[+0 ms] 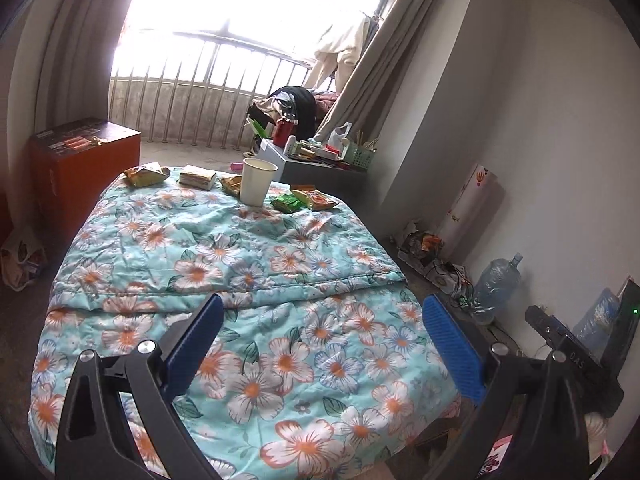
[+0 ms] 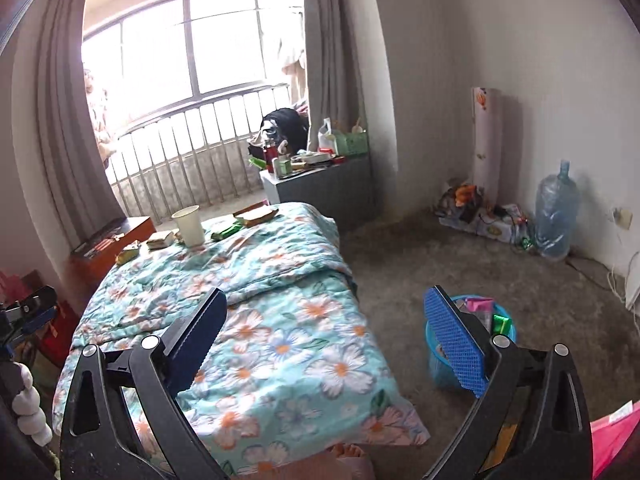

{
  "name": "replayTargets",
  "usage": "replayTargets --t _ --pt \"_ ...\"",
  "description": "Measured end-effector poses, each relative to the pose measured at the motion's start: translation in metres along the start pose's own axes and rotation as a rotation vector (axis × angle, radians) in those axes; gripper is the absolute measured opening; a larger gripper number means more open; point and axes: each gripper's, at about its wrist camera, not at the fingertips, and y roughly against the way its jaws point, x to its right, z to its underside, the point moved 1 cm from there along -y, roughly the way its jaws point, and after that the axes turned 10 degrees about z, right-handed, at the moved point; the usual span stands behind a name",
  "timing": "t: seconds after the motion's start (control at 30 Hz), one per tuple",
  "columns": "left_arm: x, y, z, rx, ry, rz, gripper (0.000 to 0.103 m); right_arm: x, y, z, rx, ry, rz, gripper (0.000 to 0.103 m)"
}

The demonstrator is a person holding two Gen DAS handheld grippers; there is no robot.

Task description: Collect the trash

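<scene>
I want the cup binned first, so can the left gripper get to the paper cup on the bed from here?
Probably yes. The left gripper is open and empty, and only bare floral quilt lies between it and the upright paper cup; snack wrappers flank the cup, so it needs a careful approach.

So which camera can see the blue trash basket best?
The right wrist view. The blue basket sits on the floor beside the bed, wrappers showing inside, partly hidden behind the right gripper. The left wrist view doesn't show it at all.
</scene>
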Motion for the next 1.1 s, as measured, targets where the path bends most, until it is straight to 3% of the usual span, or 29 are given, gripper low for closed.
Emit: replayTargets --t 0.07,0.17,0.3,0.4,0.63,0.8,0.97,1.1 --pt "0.001 0.004 0.009 -0.007 -0.020 -0.088 0.097 -0.023 0.005 0.013 -0.029 0.018 -0.016 0.095" --pt "0.004 0.004 0.024 -0.039 -0.045 -0.164 0.097 -0.057 0.008 0.038 -0.099 0.090 -0.035 0.095" --pt "0.021 -0.005 0.047 -0.050 -0.162 -0.254 0.097 -0.080 0.014 0.062 -0.125 0.247 0.107 0.095" --pt "0.038 -0.013 0.053 -0.061 -0.209 -0.229 0.097 -0.070 0.019 0.067 -0.132 0.304 0.195 0.095" --pt "0.066 -0.062 0.042 -0.197 -0.175 -0.222 0.097 -0.015 0.033 0.056 -0.106 0.154 0.279 0.095" --pt "0.074 -0.085 0.061 -0.319 -0.086 -0.173 0.097 0.006 0.025 0.057 -0.160 0.142 0.303 0.095" --pt "0.084 -0.100 0.077 -0.394 -0.117 -0.200 0.097 0.022 0.014 0.063 -0.220 0.110 0.291 0.095" --pt "0.092 -0.105 0.077 -0.401 -0.148 -0.204 0.097 0.037 0.009 0.066 -0.262 0.066 0.291 0.095"
